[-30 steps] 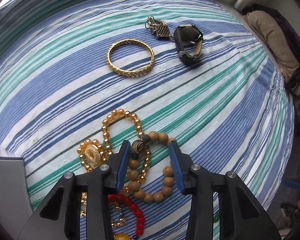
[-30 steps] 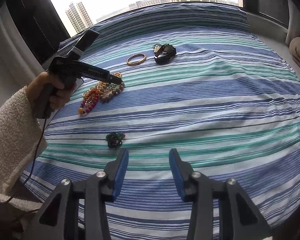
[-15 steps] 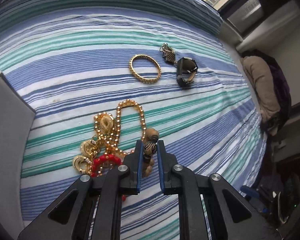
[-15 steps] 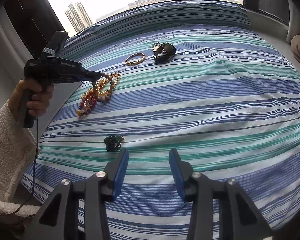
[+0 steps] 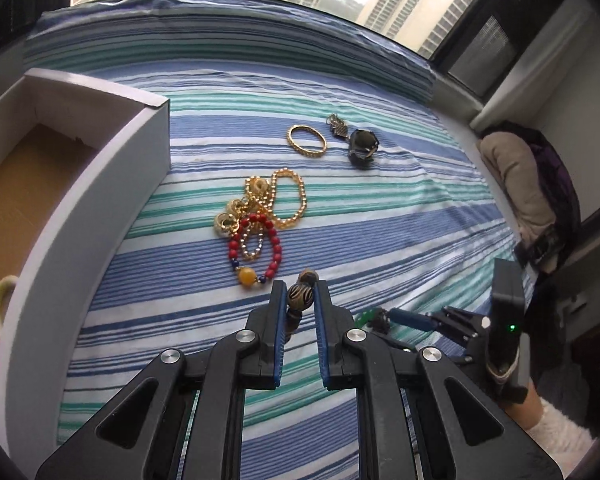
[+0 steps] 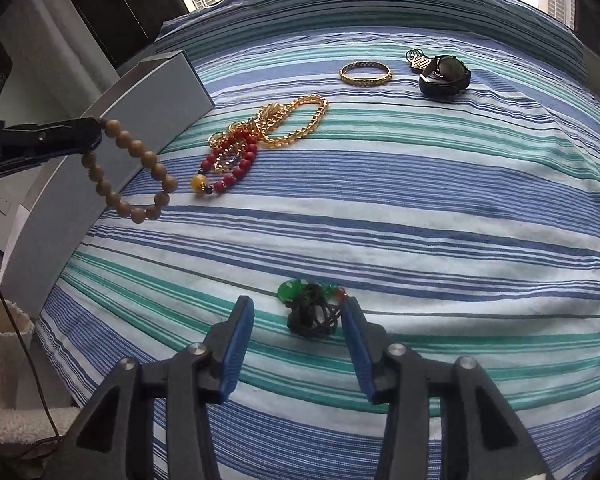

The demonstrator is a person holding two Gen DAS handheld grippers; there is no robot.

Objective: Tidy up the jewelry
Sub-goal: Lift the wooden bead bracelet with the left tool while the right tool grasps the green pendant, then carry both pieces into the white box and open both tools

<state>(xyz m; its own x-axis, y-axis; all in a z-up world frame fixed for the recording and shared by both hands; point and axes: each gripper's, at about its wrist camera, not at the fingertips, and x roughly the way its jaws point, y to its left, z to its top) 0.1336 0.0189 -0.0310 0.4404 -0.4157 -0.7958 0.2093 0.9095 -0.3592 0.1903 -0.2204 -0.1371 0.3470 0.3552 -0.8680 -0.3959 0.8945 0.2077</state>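
The wooden bead bracelet now hangs free in the air, pinched at its striped bead by the left gripper, whose fingers are drawn in close on that bead with only its width between them. A second ago the bracelet lay on the striped bedsheet tangled at the edge of the jewelry pile, with the fingers spread around it; half a second ago they had closed and begun to lift. In the right wrist view the loop now dangles in front of the white wall of the open box, clear of the cloth (so the pick has succeeded and nothing else came up with it).

Left behind on the sheet are the red bead bracelet, touching the gold bead chain, and farther off the gold bangle, a small metal charm and a dark watch just beside it.

The right gripper has dropped down to the sheet since then: its fingers stand wide apart, holding nothing, on either side of the green pendant with dark cord. I judge the bracelet is bound for the box, with the pendant next.
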